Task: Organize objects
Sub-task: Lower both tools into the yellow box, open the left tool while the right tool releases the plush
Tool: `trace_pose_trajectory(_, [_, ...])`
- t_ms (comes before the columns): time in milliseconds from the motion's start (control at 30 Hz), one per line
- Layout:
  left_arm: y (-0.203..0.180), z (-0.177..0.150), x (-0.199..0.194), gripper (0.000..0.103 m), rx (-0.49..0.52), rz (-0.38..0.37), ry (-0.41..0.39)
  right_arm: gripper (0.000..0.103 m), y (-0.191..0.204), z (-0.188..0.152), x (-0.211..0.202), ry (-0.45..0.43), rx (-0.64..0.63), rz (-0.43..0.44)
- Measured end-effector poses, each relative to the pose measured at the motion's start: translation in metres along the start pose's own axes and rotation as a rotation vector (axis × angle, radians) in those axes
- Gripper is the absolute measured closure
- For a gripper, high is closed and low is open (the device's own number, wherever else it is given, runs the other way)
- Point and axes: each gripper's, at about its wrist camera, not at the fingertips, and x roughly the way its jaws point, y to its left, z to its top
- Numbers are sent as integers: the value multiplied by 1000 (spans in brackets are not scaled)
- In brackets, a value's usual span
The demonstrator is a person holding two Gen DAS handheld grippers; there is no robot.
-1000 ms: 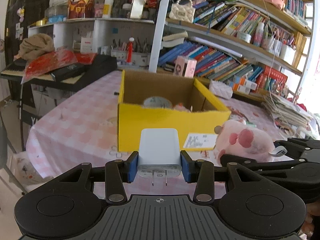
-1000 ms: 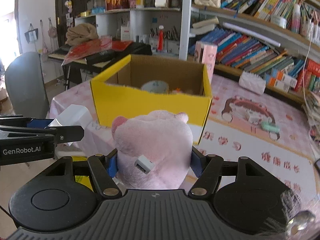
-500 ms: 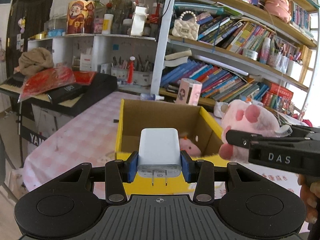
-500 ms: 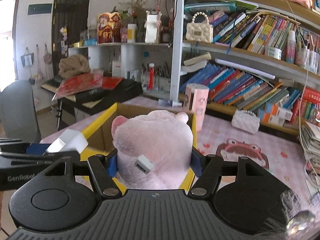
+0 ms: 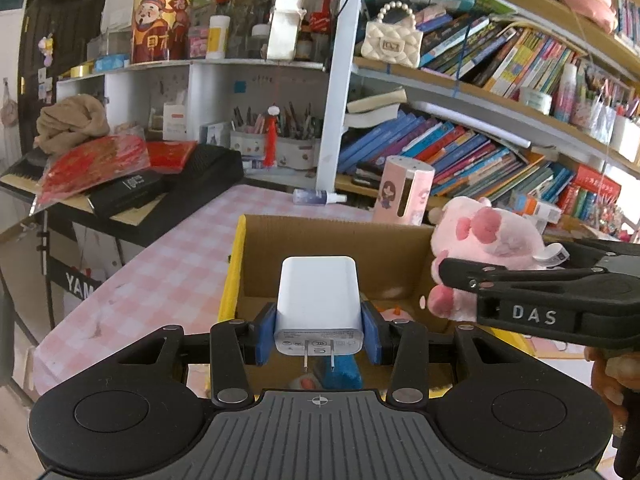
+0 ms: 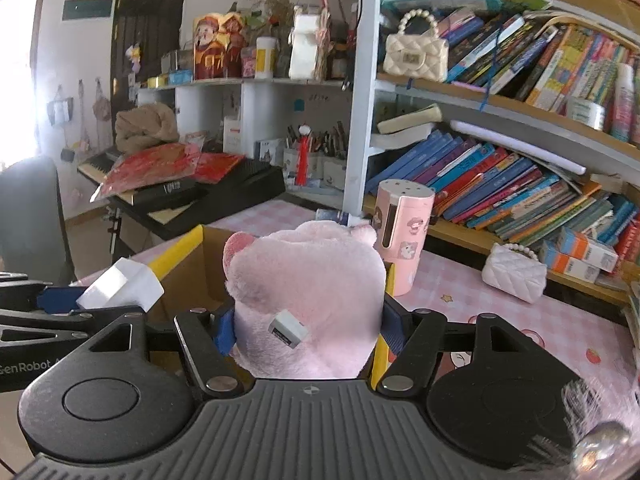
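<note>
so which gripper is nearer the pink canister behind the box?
Right. The right gripper, shut on the pink plush, is over the box's right side near the pink canister; the left gripper, holding the charger, sits further left.

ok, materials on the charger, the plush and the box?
White USB charger: smooth, slightly glossy moulded plastic, with metal prongs. Pink plush pig: fuzzy soft pile fabric with a sewn tag. Yellow box: corrugated cardboard, raw brown inside, yellow outer face.
</note>
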Motion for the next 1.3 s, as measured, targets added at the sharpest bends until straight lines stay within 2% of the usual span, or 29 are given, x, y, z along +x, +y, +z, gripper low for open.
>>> trace_pose_trajectory(500, [-17,6,50,62,53,56,107,37,-6,1,73,126,-187,78])
trace_pose_trajectory(933, [-22,1,73,62,73,106,173,37,-15,-8,100,234,-231,143])
trace_pose_trajectory(1067, [-21,-1,79,62,80,131,197,38,-9,-8,105,271,-286,158])
trace_pose_trajectory(1300, [-22,-1,82,62,81,144,197,38,-5,-9,108,274,-348,165])
